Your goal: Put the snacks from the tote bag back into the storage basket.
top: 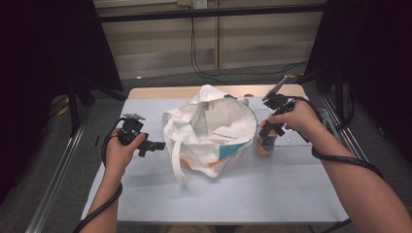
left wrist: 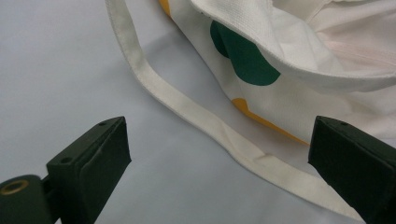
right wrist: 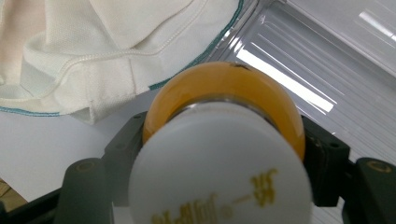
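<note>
High view: I have the tote bag (top: 210, 133) lying open-mouthed in the middle of the desk (top: 272, 194), with the left claw (top: 158, 145) just beside its left edge and the right claw (top: 268, 133) just beside its right edge. My right claw points down and is clamped on an orange bottle (top: 266, 143) that stands upright on the desk, close against the bag. In the right gripper view I look down on the bottle's white cap (right wrist: 219, 165), the orange body bulging under it, and both jaws press its sides; the bag's cloth lies just past it, and a clear ribbed plastic sheet (right wrist: 299, 60) sits to the right. In the left gripper view my left claw (left wrist: 219, 161) stands wide open with nothing gripped. The bag's strap (left wrist: 196, 112) runs across the desk between and ahead of the jaws, apart from both.
</note>
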Demonstrator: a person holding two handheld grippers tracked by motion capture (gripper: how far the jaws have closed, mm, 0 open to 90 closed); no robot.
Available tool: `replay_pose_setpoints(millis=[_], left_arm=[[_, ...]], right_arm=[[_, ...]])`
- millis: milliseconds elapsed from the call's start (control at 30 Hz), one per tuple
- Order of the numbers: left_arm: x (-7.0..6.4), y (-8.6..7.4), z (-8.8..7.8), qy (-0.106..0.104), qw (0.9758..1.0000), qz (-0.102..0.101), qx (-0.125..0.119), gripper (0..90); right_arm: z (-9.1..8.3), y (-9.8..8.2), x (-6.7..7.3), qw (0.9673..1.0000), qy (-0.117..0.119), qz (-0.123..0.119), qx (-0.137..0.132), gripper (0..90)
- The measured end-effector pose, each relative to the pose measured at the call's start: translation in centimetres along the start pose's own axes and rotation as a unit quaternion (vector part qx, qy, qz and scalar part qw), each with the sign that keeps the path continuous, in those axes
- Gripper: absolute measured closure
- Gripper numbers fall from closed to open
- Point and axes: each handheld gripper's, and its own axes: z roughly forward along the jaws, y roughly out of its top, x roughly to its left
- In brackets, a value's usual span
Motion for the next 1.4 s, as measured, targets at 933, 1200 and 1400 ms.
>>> replay_pose_setpoints(millis=[933,1200,1400], left_arm=[[0.1,-0.4,0.0,0.001,1.0000,-0.006,0.004,5.2],[0.2,-0.5,-0.2,0.003,1.0000,-0.003,0.008,5.2],[0.1,-0.7,-0.3,0.003,1.0000,-0.004,0.007,5.3]], right_arm=[[0.0,-0.4,-0.1,0.9998,0.013,-0.008,-0.012,22.9],[-0.4,-0.6,0.2,0.9994,0.002,-0.030,-0.018,17.8],[-0.5,-1.1,0.2,0.9987,0.002,-0.042,-0.028,14.6]])
